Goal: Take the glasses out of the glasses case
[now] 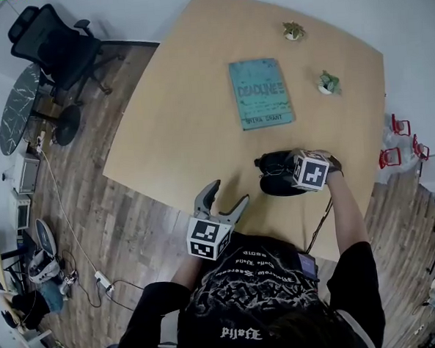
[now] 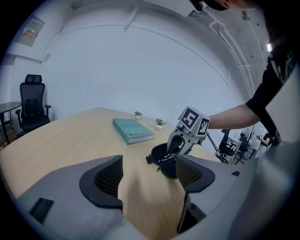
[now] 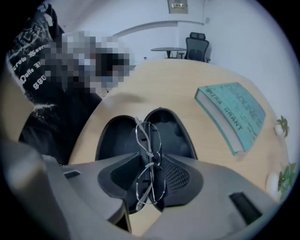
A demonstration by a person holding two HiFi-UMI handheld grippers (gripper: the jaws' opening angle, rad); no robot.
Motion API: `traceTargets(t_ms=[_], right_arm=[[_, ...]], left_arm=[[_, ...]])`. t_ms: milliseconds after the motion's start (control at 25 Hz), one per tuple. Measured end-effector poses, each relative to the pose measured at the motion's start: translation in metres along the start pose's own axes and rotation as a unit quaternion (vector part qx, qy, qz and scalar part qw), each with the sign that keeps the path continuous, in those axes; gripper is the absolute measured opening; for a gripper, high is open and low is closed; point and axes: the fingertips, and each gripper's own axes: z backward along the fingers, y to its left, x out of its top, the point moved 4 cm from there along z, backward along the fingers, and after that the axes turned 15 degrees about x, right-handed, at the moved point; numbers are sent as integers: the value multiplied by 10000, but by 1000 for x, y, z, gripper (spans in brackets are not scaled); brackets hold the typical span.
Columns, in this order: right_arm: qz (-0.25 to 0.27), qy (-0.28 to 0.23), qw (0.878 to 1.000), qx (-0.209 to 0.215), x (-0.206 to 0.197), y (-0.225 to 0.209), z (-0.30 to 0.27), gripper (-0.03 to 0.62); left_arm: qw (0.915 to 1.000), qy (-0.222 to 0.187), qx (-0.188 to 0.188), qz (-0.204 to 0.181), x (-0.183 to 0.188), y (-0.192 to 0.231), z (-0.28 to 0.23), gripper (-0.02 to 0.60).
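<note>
A pale wooden table with rounded corners [image 1: 177, 120] stands on a dark plank floor [image 1: 132, 219] in a white-walled room. On the table's far half lies a closed teal hardback book [image 1: 260, 93], with two small potted green plants [image 1: 293, 30] [image 1: 329, 82] beyond and beside it, well apart from each other. Near the person's edge of the table sits an open black hard-shell glasses case [image 3: 115, 133], both halves lying spread and facing up. The right gripper [image 3: 150, 169] points steeply down over it, its jaws clamped on a pair of thin silver wire-framed glasses [image 3: 149, 154], which stand folded and on edge between the pads, their upper lens reaching out above the middle of the case. Whether the frame touches the case lining cannot be told. The left gripper [image 1: 230, 193] hangs above the table's near edge, to the left of the case and apart from it, its jaws spread wide with only bare wood between them. On the floor to the left are a black mesh office chair [image 1: 55, 43], a round dark marbled side table [image 1: 19, 108], and a white power strip [image 1: 103, 281] with trailing cables; red-framed chairs [image 1: 400, 125] stand at the right.
</note>
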Motion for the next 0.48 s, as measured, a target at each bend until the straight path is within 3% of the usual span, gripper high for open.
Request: traceTargets(t_ms=[480], right_arm=[[351,429,9980,-303,3,13,-6,105]], left_arm=[[9999,-48,44,-114,1,1,2,360]])
